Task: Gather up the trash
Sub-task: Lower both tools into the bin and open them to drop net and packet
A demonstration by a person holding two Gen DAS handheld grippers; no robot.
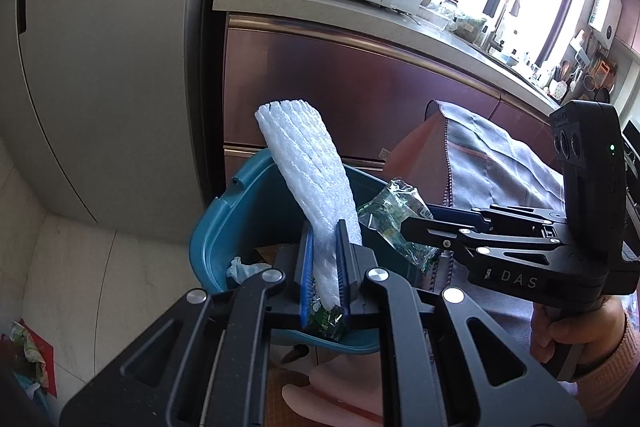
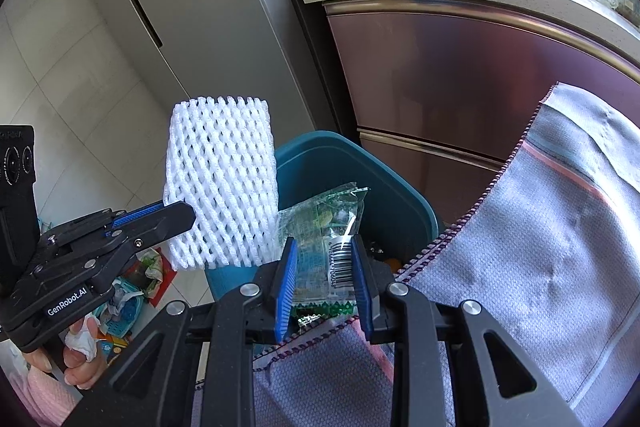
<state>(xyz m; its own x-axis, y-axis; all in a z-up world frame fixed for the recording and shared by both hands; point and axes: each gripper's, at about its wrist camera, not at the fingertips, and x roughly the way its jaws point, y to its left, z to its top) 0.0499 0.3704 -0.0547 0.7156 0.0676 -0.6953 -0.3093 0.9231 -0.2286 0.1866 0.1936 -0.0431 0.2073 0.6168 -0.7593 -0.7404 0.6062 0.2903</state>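
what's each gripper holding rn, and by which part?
Left gripper: white foam net, by its lower end. Right gripper: clear green wrapper, by its barcode end.

Both wrist views look closely down, sharing the teal bin (image 1: 240, 211).

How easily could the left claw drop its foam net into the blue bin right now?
Probably easily: the left claw, shut on the foam net, sits just above the blue bin, whose mouth is open below.
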